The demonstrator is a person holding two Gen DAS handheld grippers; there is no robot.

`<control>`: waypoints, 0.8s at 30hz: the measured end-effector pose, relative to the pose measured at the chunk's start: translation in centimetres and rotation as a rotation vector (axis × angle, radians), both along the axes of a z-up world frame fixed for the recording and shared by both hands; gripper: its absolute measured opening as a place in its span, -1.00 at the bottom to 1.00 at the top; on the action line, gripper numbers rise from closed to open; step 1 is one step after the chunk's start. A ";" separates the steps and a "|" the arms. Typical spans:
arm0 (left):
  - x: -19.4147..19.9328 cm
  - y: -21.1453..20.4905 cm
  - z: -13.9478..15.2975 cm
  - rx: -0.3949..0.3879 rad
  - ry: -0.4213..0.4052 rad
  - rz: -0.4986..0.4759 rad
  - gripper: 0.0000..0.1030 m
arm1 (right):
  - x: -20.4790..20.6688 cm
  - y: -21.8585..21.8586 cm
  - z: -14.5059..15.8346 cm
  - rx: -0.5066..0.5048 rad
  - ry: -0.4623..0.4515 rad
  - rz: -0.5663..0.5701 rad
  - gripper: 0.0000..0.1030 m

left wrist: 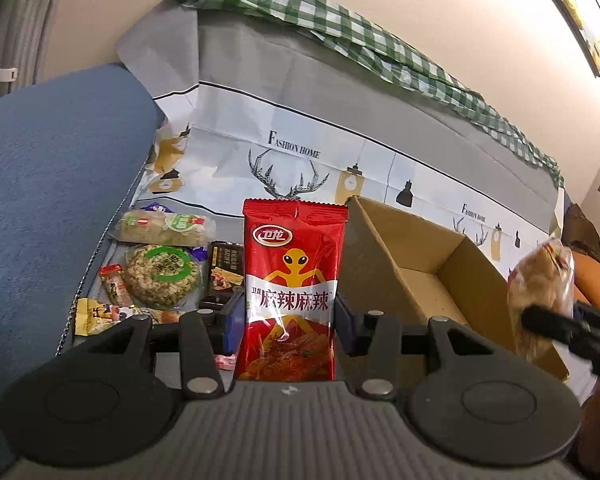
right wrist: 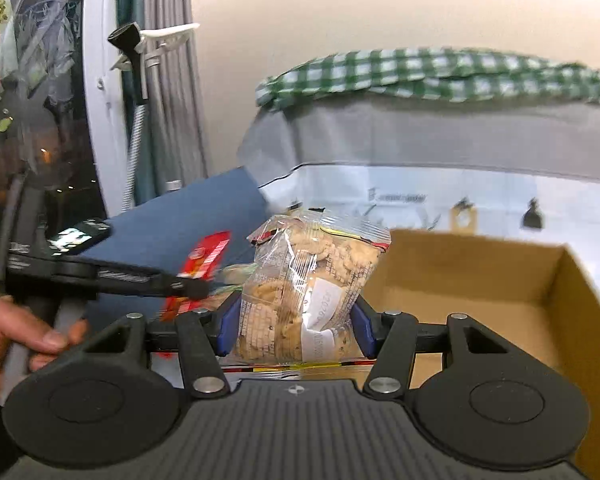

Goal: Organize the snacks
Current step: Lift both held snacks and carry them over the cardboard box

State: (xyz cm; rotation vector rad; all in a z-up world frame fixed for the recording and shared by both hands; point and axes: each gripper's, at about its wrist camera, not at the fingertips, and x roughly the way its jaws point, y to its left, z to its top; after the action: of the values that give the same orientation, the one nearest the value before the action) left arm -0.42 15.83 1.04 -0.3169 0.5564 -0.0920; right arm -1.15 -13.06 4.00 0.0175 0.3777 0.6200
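Snacks held for boxing: red packet (left wrist: 292,300) clamped upright in left gripper (left wrist: 290,320), frame centre; clear biscuit bag (right wrist: 304,300) clamped in right gripper (right wrist: 296,328), beside cardboard box (right wrist: 500,280).

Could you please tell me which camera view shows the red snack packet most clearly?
The left wrist view: the red snack packet stands upright and sharp, front label facing the camera, clamped in the left gripper. The right wrist view shows it only as a blurred edge-on red strip at left.

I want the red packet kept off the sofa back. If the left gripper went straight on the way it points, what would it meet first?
Probably the patterned cover on the sofa back, beyond the red packet it holds; depth is uncertain.
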 end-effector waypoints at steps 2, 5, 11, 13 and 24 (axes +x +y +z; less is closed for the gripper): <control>0.1 -0.3 0.0 0.007 -0.002 -0.009 -0.01 | 0.4 -1.5 0.1 0.001 -0.003 -0.045 0.11; 0.3 -0.8 0.1 0.013 -0.003 -0.015 -0.01 | 1.9 -3.4 0.2 0.034 0.002 -0.108 0.11; 1.0 -2.0 1.2 -0.003 -0.019 -0.026 -0.01 | 4.0 -6.1 -0.2 0.092 0.024 -0.183 0.11; 1.4 -2.6 1.6 -0.007 -0.014 -0.030 -0.01 | 4.3 -7.1 0.0 0.123 0.029 -0.200 0.11; 4.0 -6.1 2.8 -0.029 -0.040 -0.033 -0.01 | 6.1 -9.9 -0.3 0.104 0.058 -0.260 0.11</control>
State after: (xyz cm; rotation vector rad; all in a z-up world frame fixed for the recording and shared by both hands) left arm 3.57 9.74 3.88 -0.3333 0.5216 -0.1385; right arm 4.98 -22.94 3.65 0.1815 0.3912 0.3818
